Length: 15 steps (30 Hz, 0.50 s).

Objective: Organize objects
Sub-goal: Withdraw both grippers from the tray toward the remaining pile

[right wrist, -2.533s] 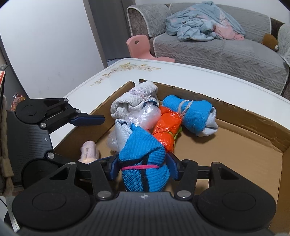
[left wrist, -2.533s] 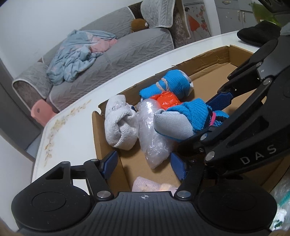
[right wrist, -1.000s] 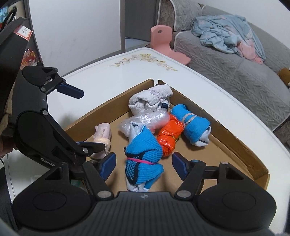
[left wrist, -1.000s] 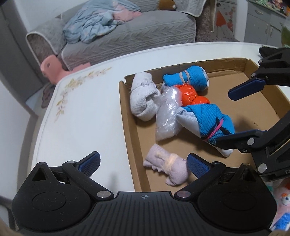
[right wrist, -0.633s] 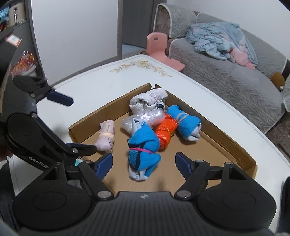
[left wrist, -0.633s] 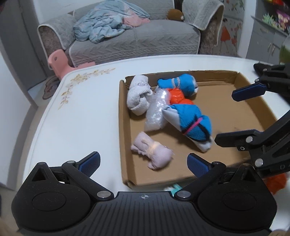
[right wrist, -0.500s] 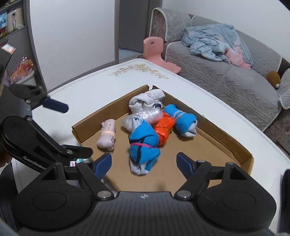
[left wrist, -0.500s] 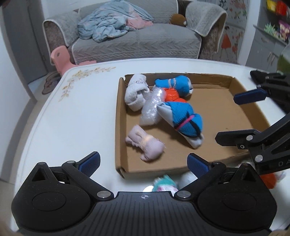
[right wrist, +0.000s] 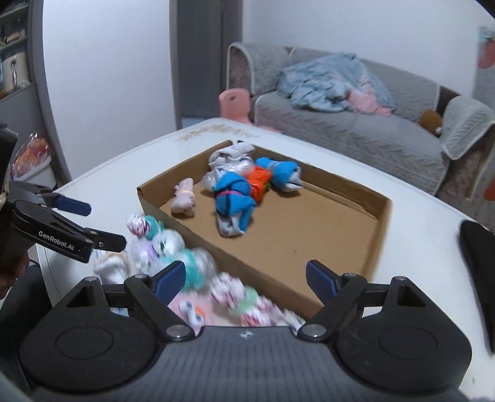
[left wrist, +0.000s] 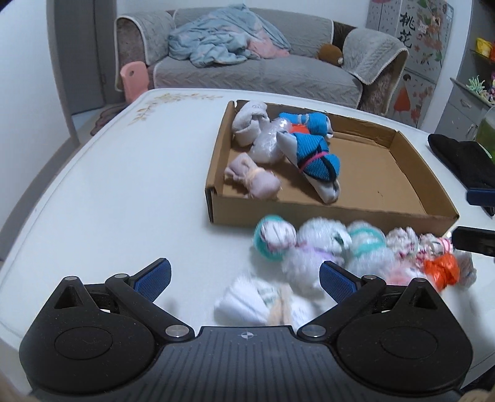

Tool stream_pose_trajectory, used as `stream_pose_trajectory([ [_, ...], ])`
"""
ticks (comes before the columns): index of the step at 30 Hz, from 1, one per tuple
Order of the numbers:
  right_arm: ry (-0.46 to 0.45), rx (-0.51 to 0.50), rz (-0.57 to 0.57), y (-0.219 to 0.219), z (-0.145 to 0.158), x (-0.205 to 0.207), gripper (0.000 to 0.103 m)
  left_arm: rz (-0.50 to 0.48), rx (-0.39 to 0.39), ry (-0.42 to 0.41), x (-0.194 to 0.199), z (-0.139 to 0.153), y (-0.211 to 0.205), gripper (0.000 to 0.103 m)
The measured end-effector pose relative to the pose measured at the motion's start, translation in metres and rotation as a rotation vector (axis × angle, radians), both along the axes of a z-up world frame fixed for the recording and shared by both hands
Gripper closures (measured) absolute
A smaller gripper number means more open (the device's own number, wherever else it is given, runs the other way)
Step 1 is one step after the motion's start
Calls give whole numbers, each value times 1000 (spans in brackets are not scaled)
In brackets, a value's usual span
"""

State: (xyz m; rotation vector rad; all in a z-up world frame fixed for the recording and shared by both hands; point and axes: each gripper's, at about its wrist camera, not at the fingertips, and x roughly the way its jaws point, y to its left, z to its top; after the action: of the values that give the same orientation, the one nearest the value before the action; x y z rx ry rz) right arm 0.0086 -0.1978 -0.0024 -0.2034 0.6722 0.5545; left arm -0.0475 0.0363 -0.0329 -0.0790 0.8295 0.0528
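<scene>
Reading "GenRobot.AI" in white letters along the black arm of the left gripper, seen from the right wrist. Showing two dark Chinese characters, seemingly "桃花", on a flowered wall poster behind the sofa, in the left wrist view. Nothing else legible.

Blue sock bundle released into the box

The right gripper has let go of the blue bundle, its jaws just opening; both grippers have drawn back.
</scene>
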Motion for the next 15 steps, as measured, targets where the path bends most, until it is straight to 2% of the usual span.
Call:
stream_pose_trajectory([
  [6, -85, 1, -83, -35, -28, -30, 19, 14, -11, -42, -17, -18, -12, 1],
  [10, -54, -1, -124, -49, -52, -31, 23, 24, -20, -24, -14, -31, -12, 1],
  [15, -29, 5, -141, -55, -68, -29, 29, 47, 26, -6, -16, -40, -3, 1],
])
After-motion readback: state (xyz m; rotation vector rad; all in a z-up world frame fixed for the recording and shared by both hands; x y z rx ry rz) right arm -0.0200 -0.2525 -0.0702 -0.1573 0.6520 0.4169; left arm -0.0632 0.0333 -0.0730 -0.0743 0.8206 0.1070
